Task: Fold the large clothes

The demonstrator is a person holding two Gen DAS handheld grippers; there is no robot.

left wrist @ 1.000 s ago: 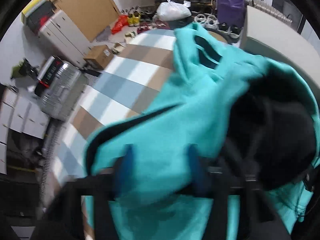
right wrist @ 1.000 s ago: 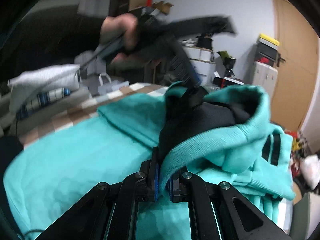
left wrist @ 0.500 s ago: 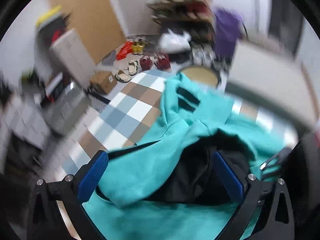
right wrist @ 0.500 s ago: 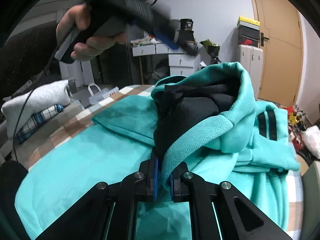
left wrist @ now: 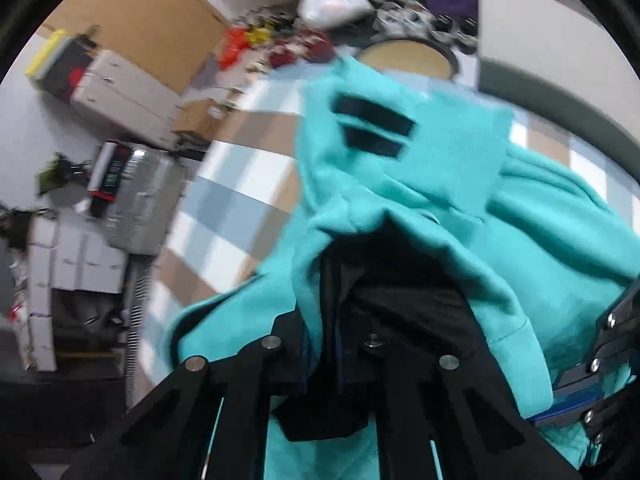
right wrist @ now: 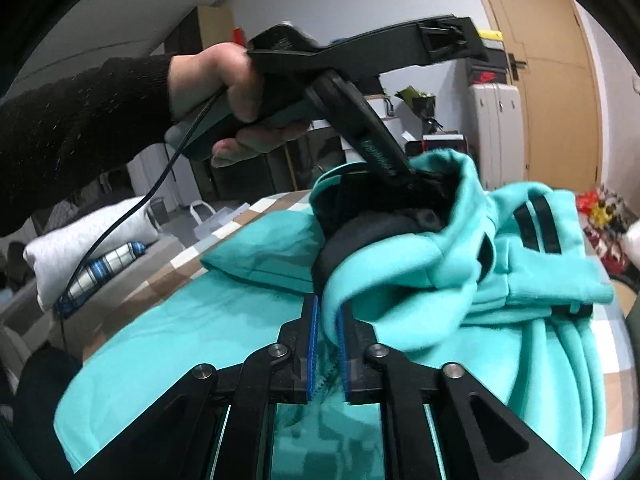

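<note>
The right gripper [right wrist: 325,344] is pinching the ribbed teal hem of the hoodie [right wrist: 208,332], its 2 blue pads clamped tight on the fold of cloth nearest the lens. The left gripper [left wrist: 322,344] has just been closing and is now clamped on the rim of the hood [left wrist: 360,292], where teal fabric meets the black lining. In the right wrist view, the person's left hand [right wrist: 224,96] is gripping the tool's handle and angling it down into the hood opening. The hoodie is lying spread over a checked bed cover [left wrist: 240,184], a sleeve with 2 black stripes [right wrist: 536,224] bunched on its far side. Farther back, a grey pillow [right wrist: 80,240] is resting at the bed's edge, and a wooden door [right wrist: 560,92] is standing beyond.
</note>
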